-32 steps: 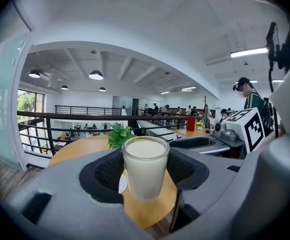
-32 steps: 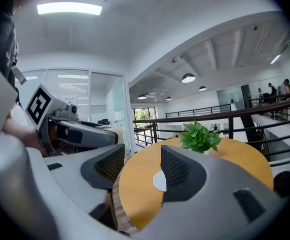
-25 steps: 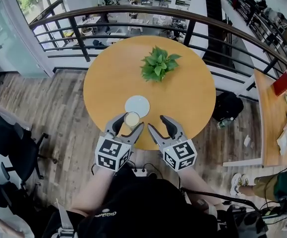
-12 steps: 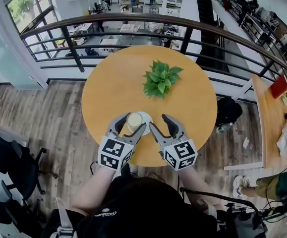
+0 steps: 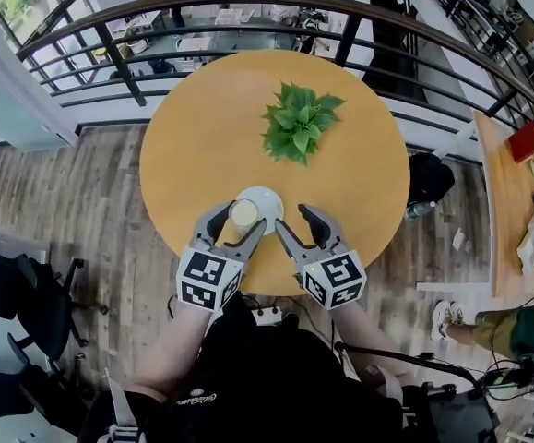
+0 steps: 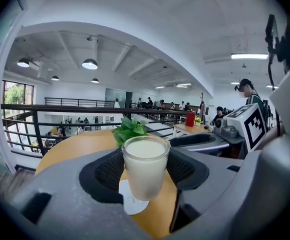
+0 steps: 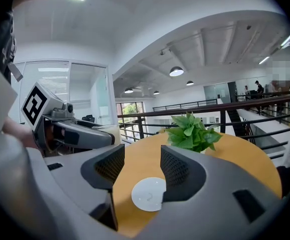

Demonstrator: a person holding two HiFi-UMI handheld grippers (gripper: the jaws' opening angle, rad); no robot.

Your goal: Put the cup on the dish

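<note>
Left gripper point(image 5: 243, 220) clamps milky cup point(image 5: 243, 212) over dish point(image 5: 269, 201), frame centre. Right gripper point(image 5: 293, 221) jaws apart, empty, just right.

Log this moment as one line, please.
left tongs: shut on cup | cup: upright, white liquid, over near edge of dish | right tongs: open, empty | dish: on table | placed: cannot tell

Both forearms point(image 5: 176, 344) reach forward side by side, each gripper tilted slightly downward. The left gripper point(image 5: 243, 218) has its fingers point(image 6: 107, 171) pressed on an upright cup point(image 6: 145, 169). The right gripper point(image 5: 293, 218), just beside it, holds its fingers point(image 7: 177, 171) apart, gripping nothing.
</note>
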